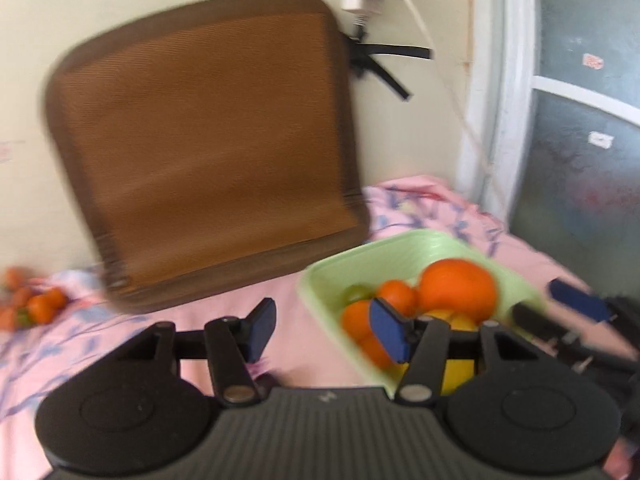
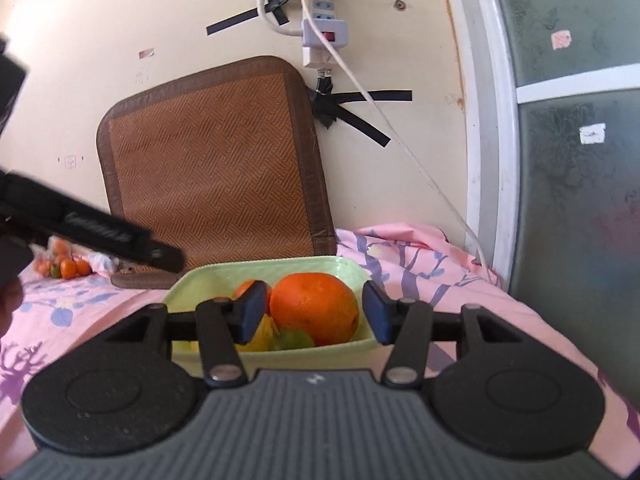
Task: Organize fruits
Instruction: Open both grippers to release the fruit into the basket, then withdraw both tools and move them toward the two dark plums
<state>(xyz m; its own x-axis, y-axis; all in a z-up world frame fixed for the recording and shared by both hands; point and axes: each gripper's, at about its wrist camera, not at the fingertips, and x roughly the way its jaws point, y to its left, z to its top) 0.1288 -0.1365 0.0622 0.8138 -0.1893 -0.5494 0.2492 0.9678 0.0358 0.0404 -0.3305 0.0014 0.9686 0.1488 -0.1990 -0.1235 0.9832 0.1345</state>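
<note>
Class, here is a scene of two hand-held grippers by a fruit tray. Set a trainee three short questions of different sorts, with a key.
1. True or false: the right gripper is shut on the large orange.
2. What colour is the tray that holds the fruit?
3. The small oranges outside the tray lie: A) on the pink sheet, B) on the brown mat.

Key: 1 false; 2 light green; 3 A.

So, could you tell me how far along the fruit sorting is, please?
Partly done: the green tray already holds a large orange and smaller fruit. Nothing is in hand; the left gripper and right gripper are both open. Still left: the small oranges on the pink sheet.
</note>
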